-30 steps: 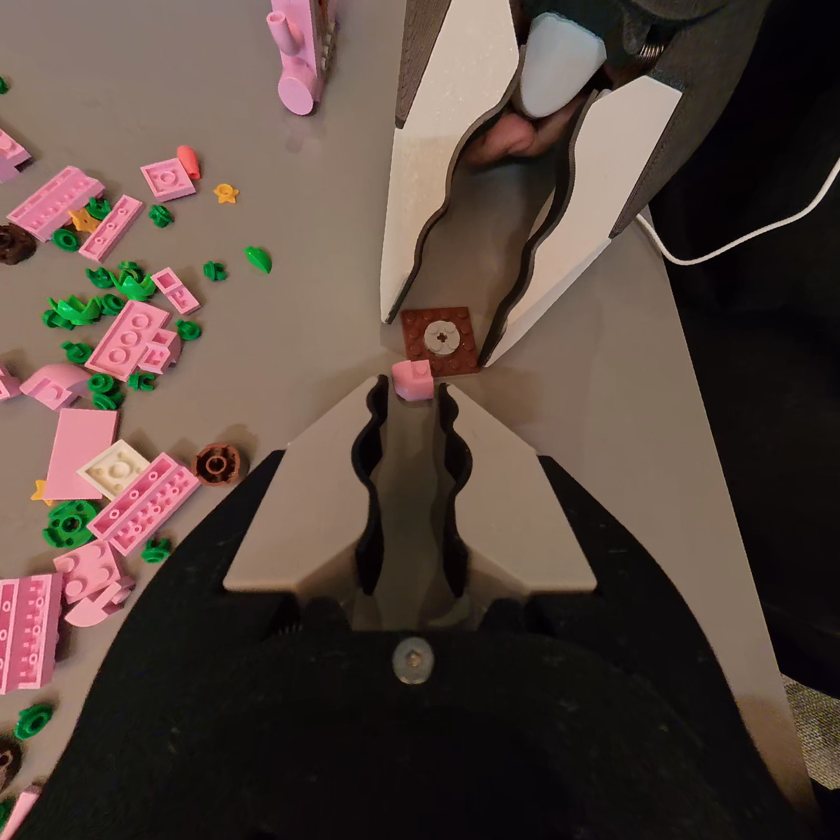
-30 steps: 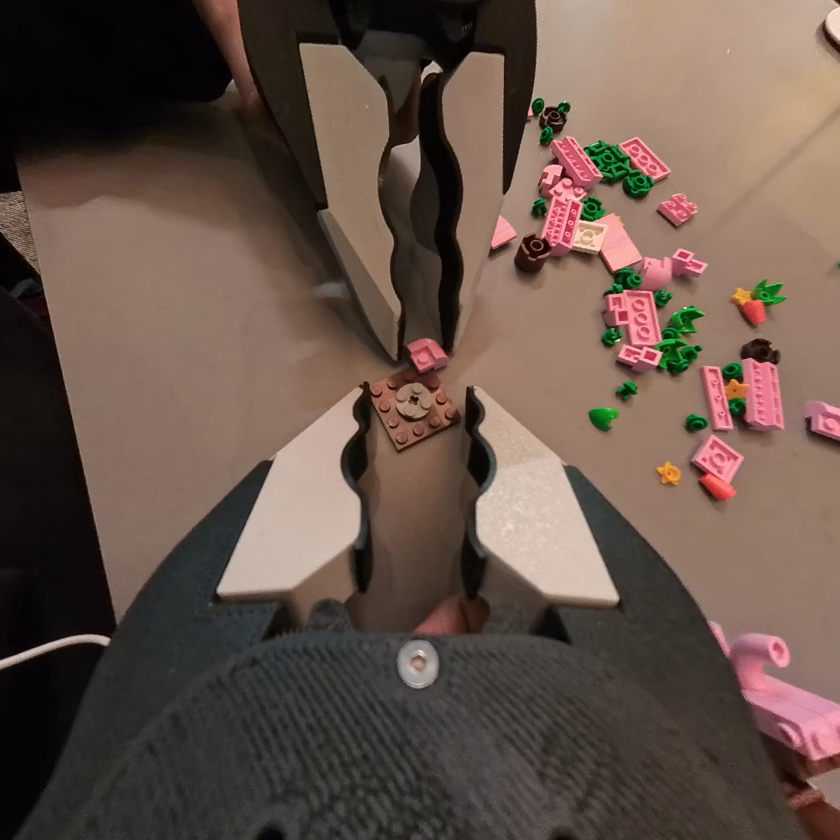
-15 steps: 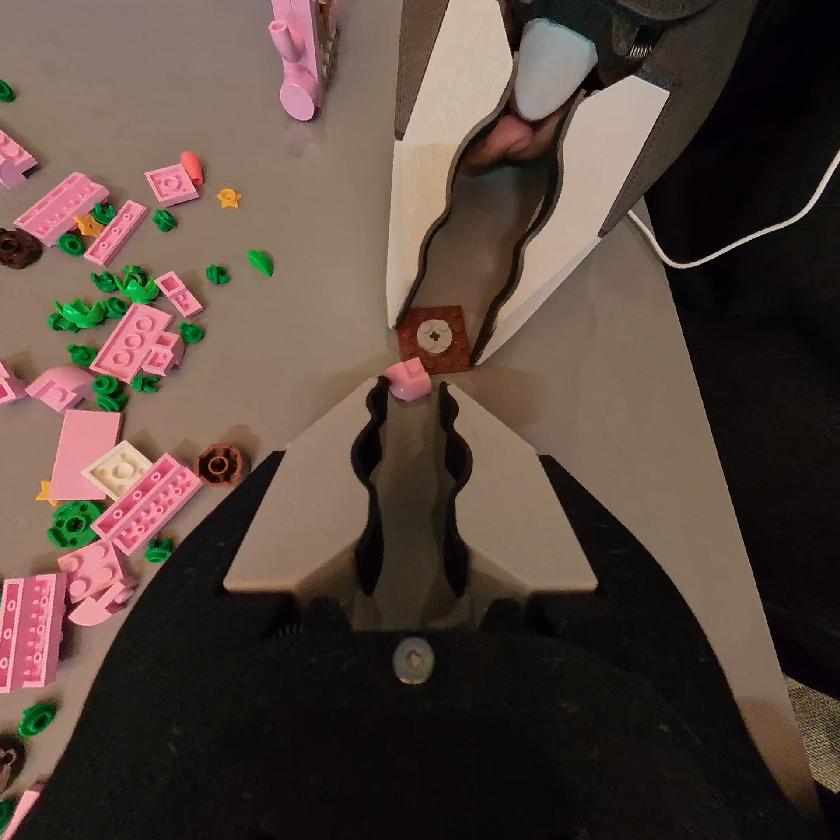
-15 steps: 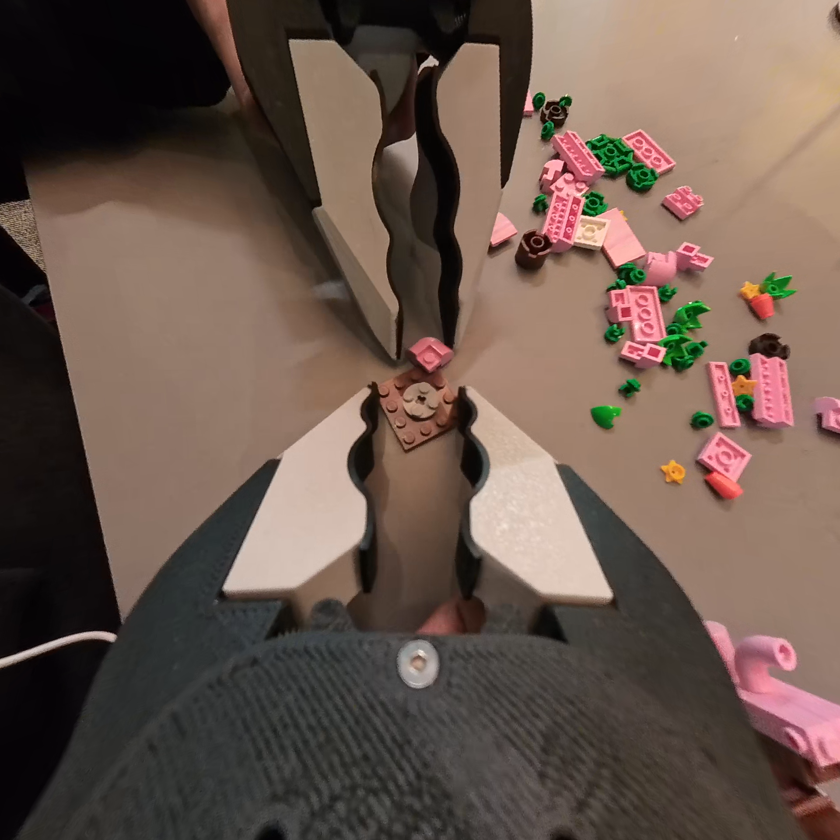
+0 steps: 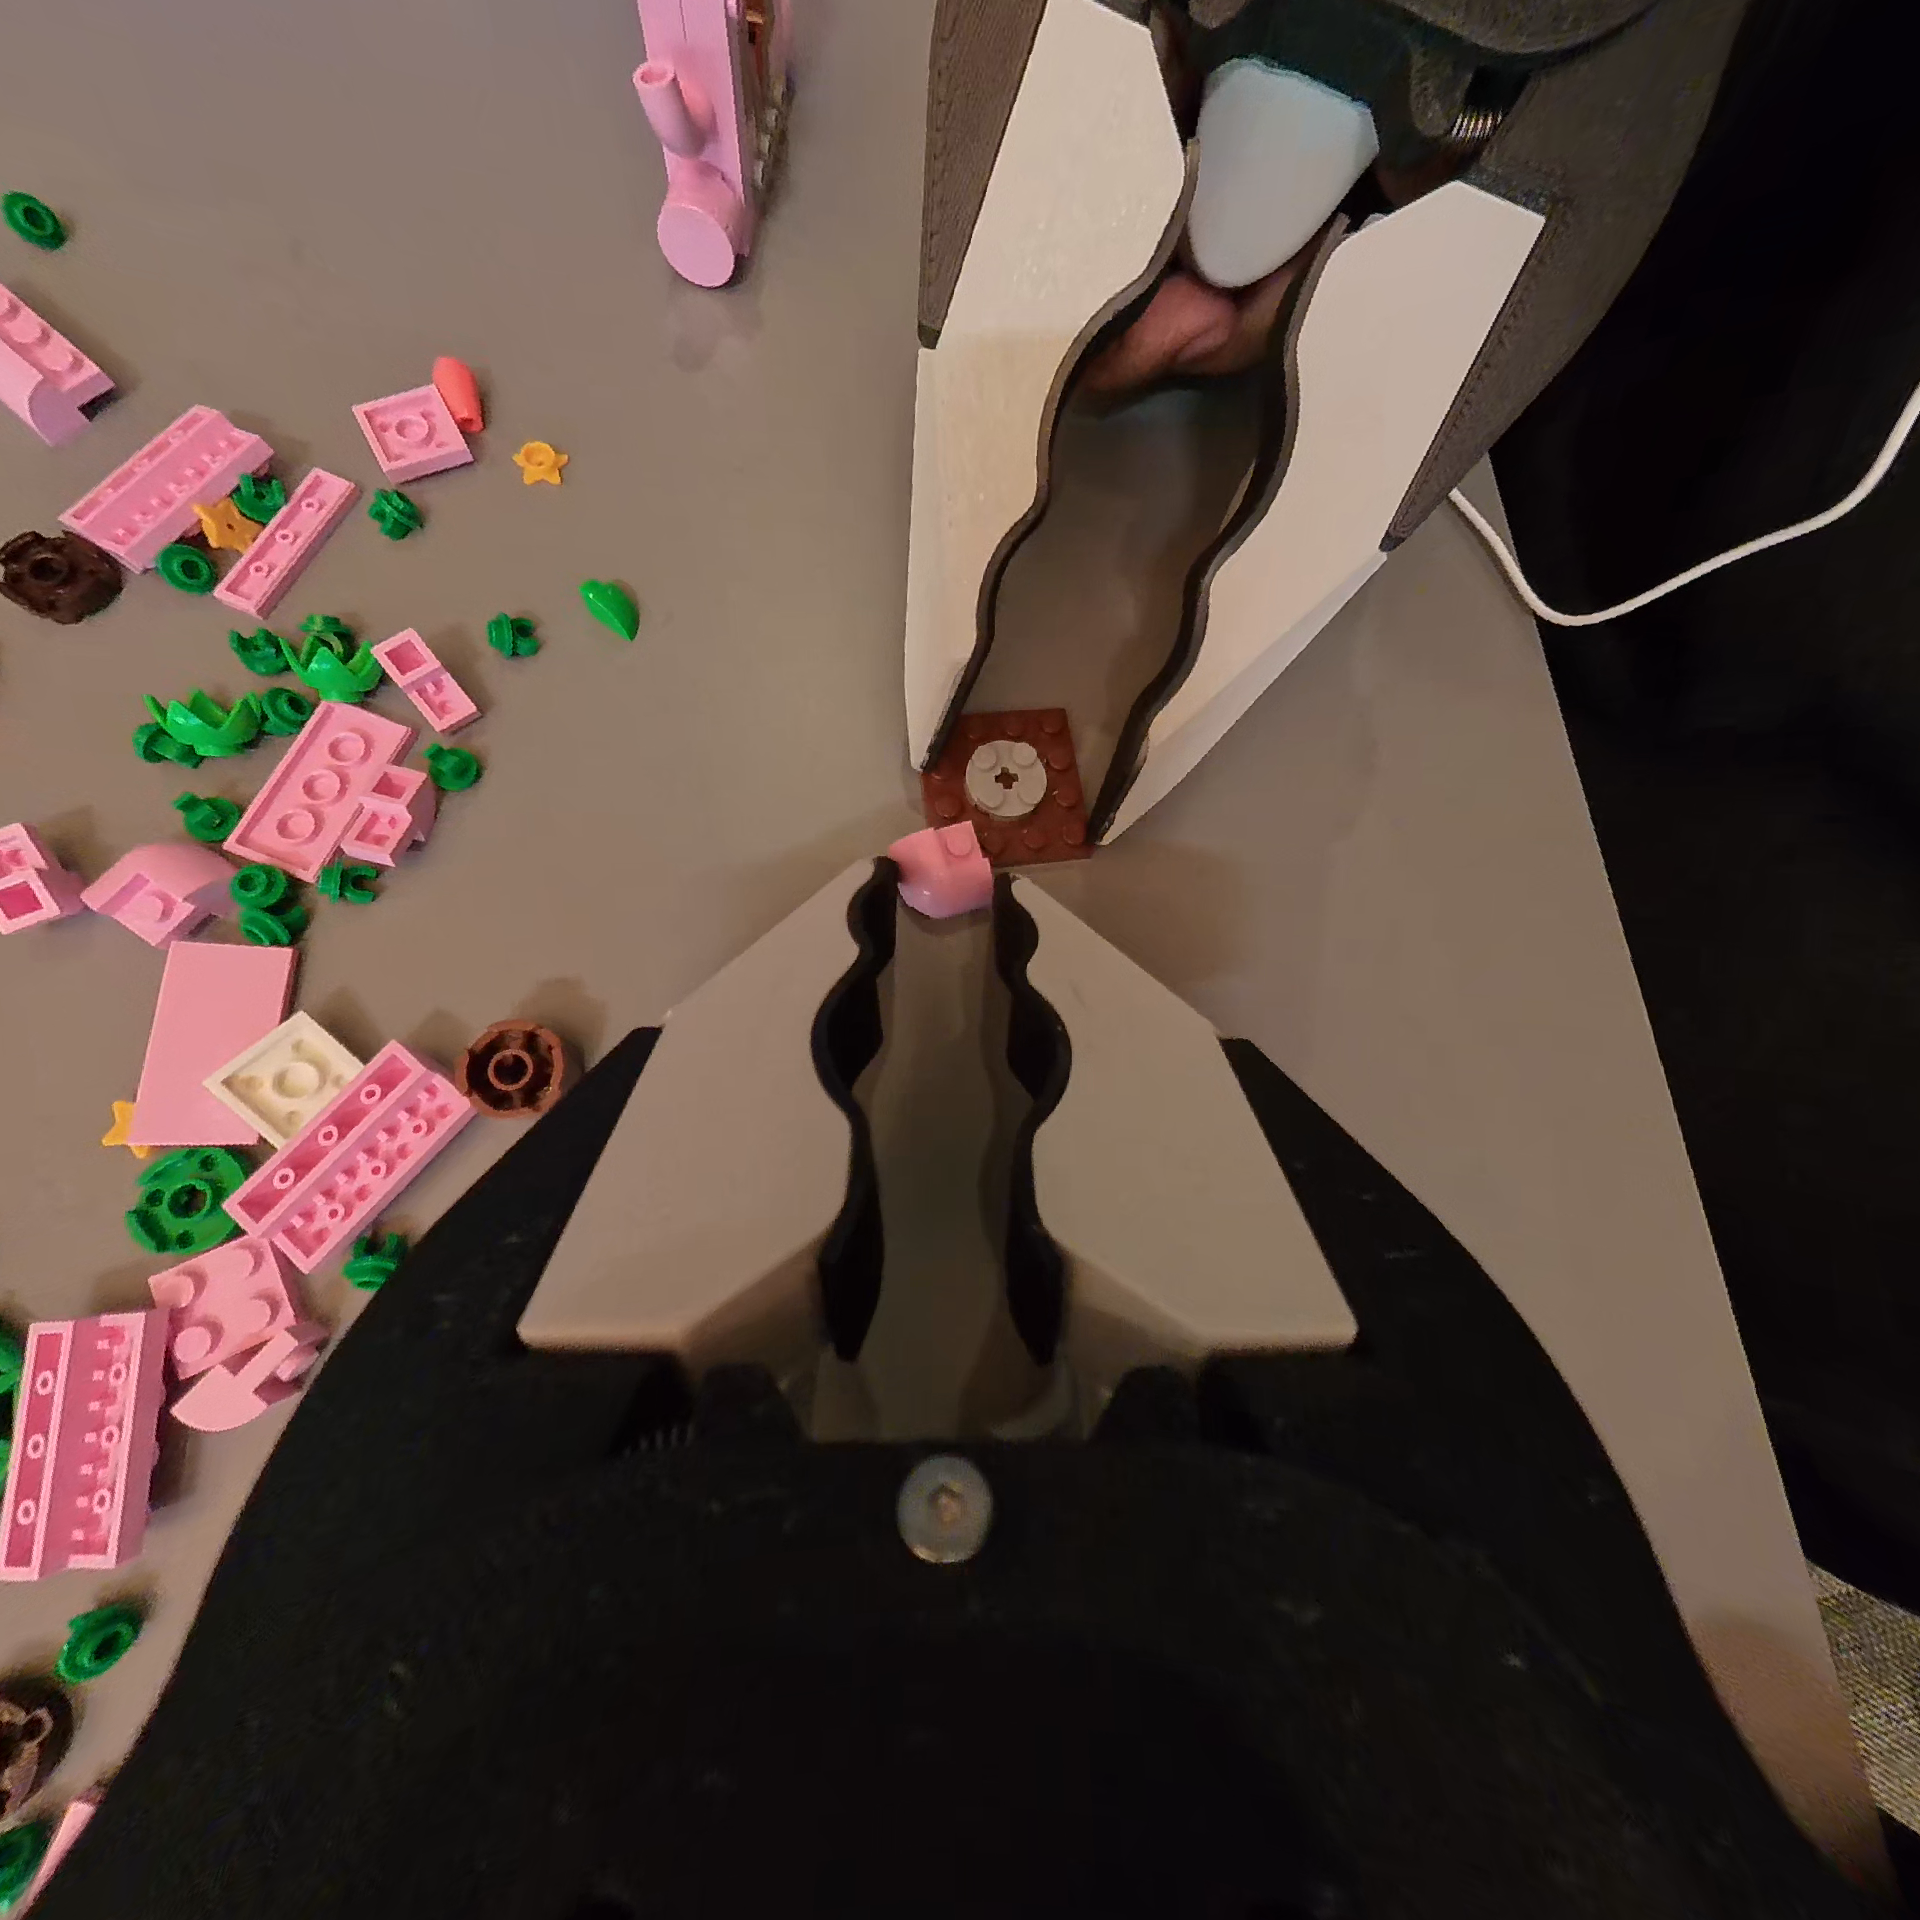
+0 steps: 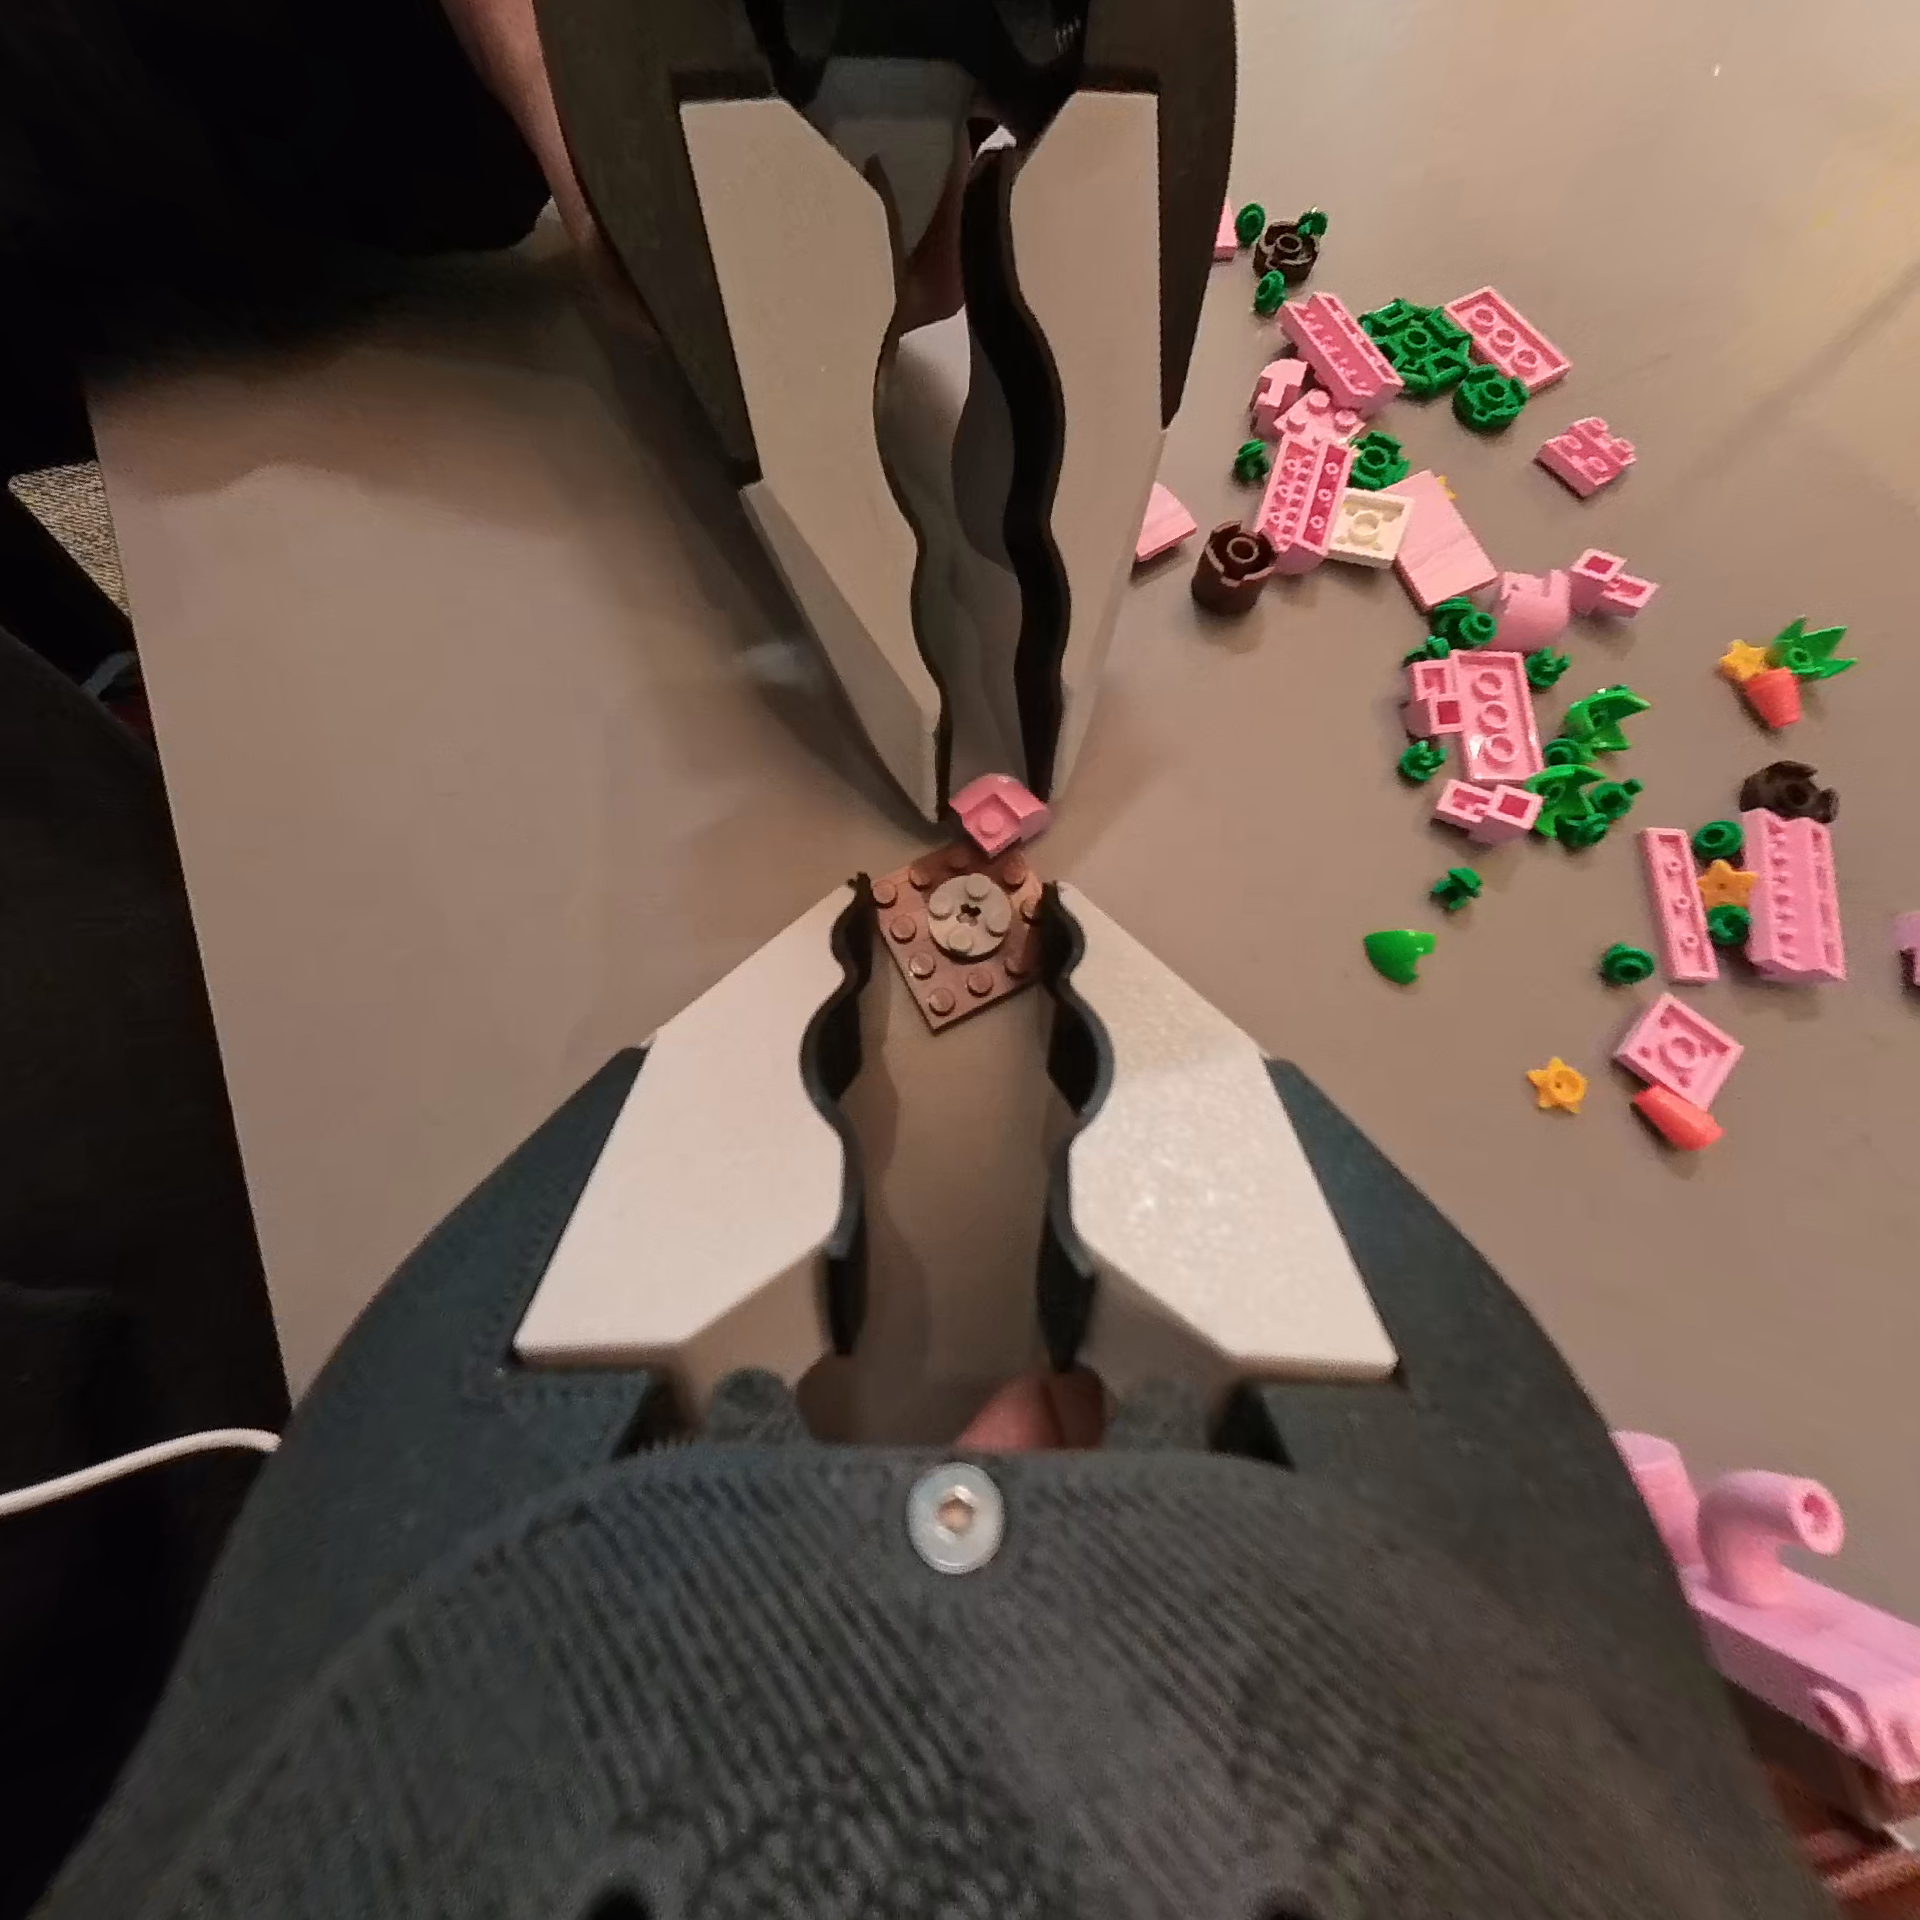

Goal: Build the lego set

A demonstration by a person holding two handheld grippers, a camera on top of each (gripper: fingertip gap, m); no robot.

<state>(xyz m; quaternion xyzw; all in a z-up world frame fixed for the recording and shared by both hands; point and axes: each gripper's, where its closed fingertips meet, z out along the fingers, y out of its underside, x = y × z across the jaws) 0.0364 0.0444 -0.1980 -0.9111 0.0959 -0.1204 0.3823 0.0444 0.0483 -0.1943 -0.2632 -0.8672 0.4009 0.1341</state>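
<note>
My left gripper (image 5: pixel 943 885) is shut on a small pink brick (image 5: pixel 940 871), also seen in the right wrist view (image 6: pixel 997 812). It holds the brick tilted at the near corner of a brown square plate (image 5: pixel 1013 787) with a grey round piece in its middle. My right gripper (image 6: pixel 956 920) is shut on the brown plate (image 6: pixel 961 940), gripping it by two edges. The right gripper (image 5: pixel 1023 805) shows across from me in the left wrist view, and the left gripper (image 6: pixel 992 800) in the right wrist view. Both pieces hover just above the grey table (image 5: pixel 1299 987).
Loose pink, green, brown and white pieces (image 5: pixel 312 779) lie scattered on the table left of my left gripper, also seen in the right wrist view (image 6: pixel 1507 675). A pink part-built piece (image 5: pixel 707 135) stands farther off. A white cable (image 5: pixel 1714 561) hangs past the table edge. Less than 4 cm separates the two grippers' tips.
The right gripper has closed in and turned the brown plate slightly. The pink brick has tilted and moved over the plate's corner.
</note>
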